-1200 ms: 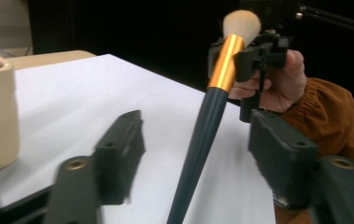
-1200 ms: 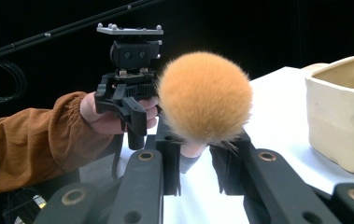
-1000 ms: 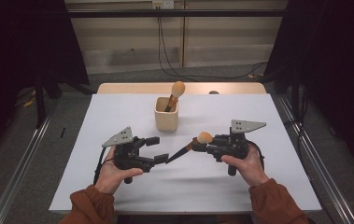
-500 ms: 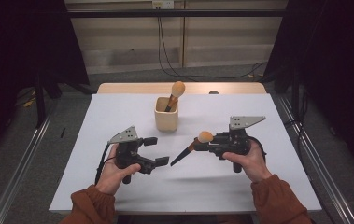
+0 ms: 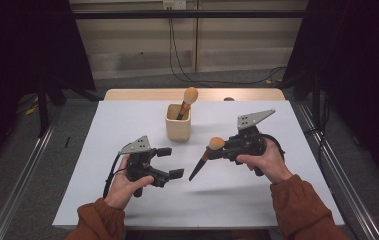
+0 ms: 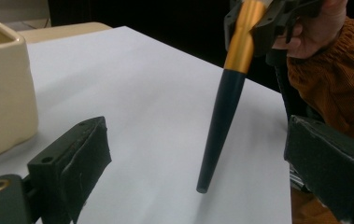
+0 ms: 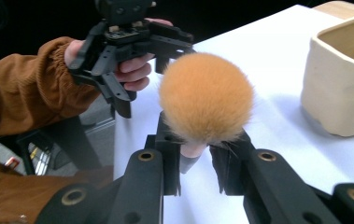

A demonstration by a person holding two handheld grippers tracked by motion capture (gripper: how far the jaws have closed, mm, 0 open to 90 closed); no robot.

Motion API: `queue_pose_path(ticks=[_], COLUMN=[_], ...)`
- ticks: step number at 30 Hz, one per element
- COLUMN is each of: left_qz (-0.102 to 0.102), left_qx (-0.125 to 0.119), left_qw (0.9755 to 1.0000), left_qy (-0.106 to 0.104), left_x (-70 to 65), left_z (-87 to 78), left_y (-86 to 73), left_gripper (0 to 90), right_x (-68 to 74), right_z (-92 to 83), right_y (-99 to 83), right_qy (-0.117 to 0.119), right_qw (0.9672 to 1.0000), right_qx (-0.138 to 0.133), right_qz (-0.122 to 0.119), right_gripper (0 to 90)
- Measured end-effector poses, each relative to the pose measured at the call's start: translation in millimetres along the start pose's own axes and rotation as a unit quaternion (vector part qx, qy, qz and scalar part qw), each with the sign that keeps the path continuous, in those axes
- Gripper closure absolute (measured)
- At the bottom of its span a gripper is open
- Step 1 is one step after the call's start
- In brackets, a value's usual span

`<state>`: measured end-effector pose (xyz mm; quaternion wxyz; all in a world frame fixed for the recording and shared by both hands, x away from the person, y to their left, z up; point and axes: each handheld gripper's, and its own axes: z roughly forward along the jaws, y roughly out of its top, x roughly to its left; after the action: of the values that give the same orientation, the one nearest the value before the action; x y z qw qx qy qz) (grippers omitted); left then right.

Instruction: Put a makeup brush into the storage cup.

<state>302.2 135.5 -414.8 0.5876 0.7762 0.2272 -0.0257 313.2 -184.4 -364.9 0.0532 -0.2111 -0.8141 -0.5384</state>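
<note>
While your right tool (image 5: 223, 148) clamps the light, stiff brush (image 5: 206, 156) below its soft head, your left tool (image 5: 171, 162) stands open.

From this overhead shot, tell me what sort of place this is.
Probably a lab or recording studio set up for manipulation demos, not a home. A white-topped table stands between black curtains, cables run down the back wall, and a person works with handheld grippers, left gripper and right gripper.

A cream ceramic holder (image 5: 178, 128) stands on the white table (image 5: 127, 120) toward twelve o'clock, with a makeup brush (image 5: 187, 100) leaning in it, orange head up. Black cables (image 5: 177, 55) hang against the far wall at twelve o'clock.
</note>
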Motion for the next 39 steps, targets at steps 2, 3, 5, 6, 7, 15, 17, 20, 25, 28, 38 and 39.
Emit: queue_pose_path(ticks=[2,3,5,6,7,15,17,20,25,28,38,39], left_qz=[0.003,0.004,0.004,0.012,0.014,0.017,0.02,0.027,0.022,0.022,0.043,0.041], left_qx=[0.003,0.004,0.001,0.001,-0.001,0.009,0.007,0.008,0.017,0.018,0.016,0.012], left_qw=[1.0,1.0,1.0,0.9999,0.9999,0.9998,0.9997,0.9995,0.9995,0.9996,0.9989,0.9991], left_qy=[0.001,0.001,-0.002,0.0,-0.001,-0.009,-0.015,-0.015,-0.012,-0.008,-0.005,-0.006], left_x=[-1.6,-2.9,-6.4,-8.2,-9.1,-11.6,-15.0,-18.1,-17.7,-17.3,-22.8,-22.5], left_z=[0.7,0.9,2.5,3.4,4.3,8.8,9.0,11.2,17.7,22.5,38.1,39.7], left_y=[0.1,0.6,1.6,2.3,2.5,1.9,3.1,4.5,3.5,2.4,-2.1,-2.6], left_gripper=[5.6,5.5,4.2,4.2,4.2,4.1,3.5,3.1,2.7,3.0,18.3,22.1], right_x=[0.2,0.5,0.8,0.9,1.7,3.8,2.7,1.5,1.7,2.0,5.1,5.2], right_z=[0.0,0.2,0.6,1.0,1.4,7.4,8.9,11.4,12.7,12.7,18.2,18.9], right_y=[2.9,4.4,7.3,8.9,11.1,21.0,20.1,19.3,21.2,22.2,24.2,24.3], right_qy=[0.003,0.003,0.004,0.005,0.004,0.0,0.004,0.006,0.008,0.006,0.004,0.004], right_qw=[1.0,0.9999,0.9997,0.9995,0.9992,0.9953,0.9949,0.994,0.9926,0.9926,0.9919,0.9917], right_qx=[0.008,0.014,0.024,0.031,0.04,0.096,0.1,0.109,0.121,0.121,0.127,0.128], right_qz=[0.0,-0.001,-0.003,-0.004,-0.005,-0.012,-0.01,-0.007,-0.006,-0.005,-0.012,-0.013], right_gripper=[74.7,74.7,74.7,74.7,74.7,74.7,74.7,74.6,74.7,74.7,74.7,74.6])
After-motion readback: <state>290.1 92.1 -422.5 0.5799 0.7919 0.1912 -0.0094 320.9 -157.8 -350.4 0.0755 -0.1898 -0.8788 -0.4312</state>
